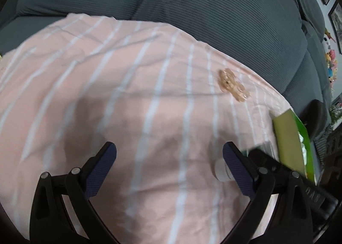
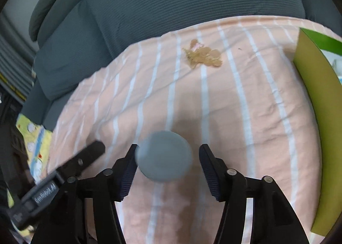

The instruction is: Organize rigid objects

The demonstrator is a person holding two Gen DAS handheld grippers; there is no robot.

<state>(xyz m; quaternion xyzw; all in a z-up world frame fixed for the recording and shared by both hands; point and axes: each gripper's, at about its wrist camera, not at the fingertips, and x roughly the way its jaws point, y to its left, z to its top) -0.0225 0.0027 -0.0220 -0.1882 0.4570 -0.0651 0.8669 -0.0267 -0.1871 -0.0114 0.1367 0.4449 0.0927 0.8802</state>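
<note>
Right gripper point(image 2: 167, 166) sat low centre of the right wrist view with a grey round-capped object point(image 2: 164, 156) between its jaws: the left pad looked to be touching the cap's edge, the right pad stood clear with a visible gap, so jaws were part-open and not clamping. The cap was motion-blurred, so I couldn't tell if it was resting on the pink striped cloth point(image 2: 213, 103) or mid-drop. Left gripper point(image 1: 168, 162) was wide open and empty at the bottom of the left wrist view, over bare cloth. In that view a white cylinder point(image 1: 220, 170) showed just beside its right finger, likely the same object. A small tangle of gold-coloured jewellery point(image 2: 203, 56) lay upper centre of the right wrist view, well apart from both grippers. The green box point(image 2: 310, 115) ran along the right edge of that view. Risks, my read: 1) a round object on soft wrinkled cloth could roll or tip once fully released; 2) the left pad dragging the cap sideways on withdrawal; 3) the jewellery is thin and flat on fabric, so a pinch could grab cloth instead.
</note>
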